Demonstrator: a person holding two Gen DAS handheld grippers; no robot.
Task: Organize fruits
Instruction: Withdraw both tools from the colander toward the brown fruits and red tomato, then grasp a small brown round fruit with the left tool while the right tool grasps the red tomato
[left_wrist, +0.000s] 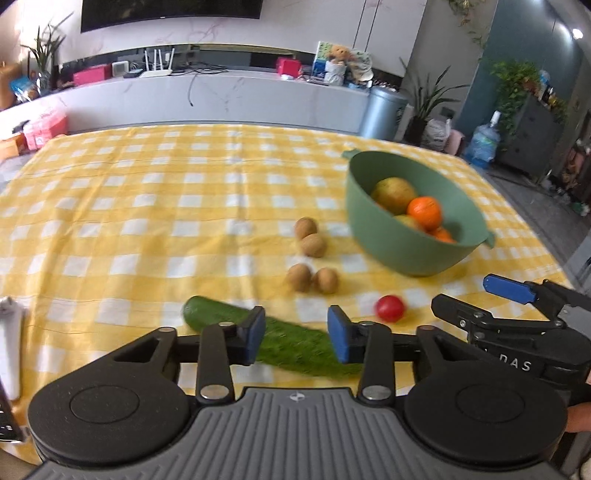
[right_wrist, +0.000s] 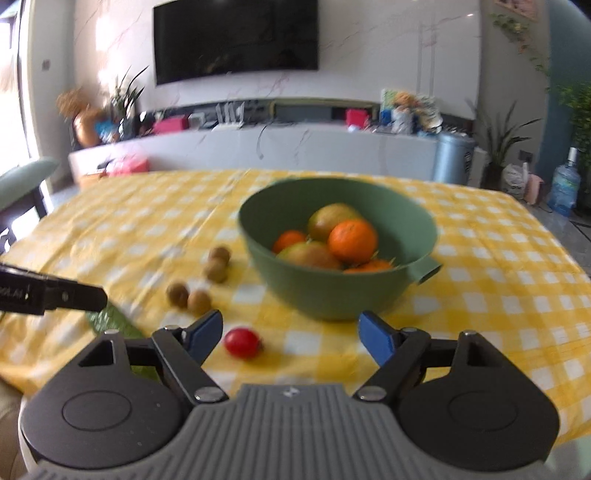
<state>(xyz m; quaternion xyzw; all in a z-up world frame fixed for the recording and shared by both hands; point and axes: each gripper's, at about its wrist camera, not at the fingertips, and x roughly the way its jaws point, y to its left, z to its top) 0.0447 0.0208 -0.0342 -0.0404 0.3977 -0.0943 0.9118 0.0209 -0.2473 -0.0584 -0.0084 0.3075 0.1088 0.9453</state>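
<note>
A green bowl on the yellow checked tablecloth holds oranges and yellow-green fruits. Several brown kiwis lie left of the bowl. A red tomato lies near the front. A green cucumber lies at the front left. My left gripper is open, its blue pads either side of the cucumber, above it. My right gripper is open and empty, just behind the tomato; it also shows in the left wrist view.
The table's right edge drops to a grey floor with a water jug. A white object lies at the table's left front. A long white cabinet with clutter stands behind the table.
</note>
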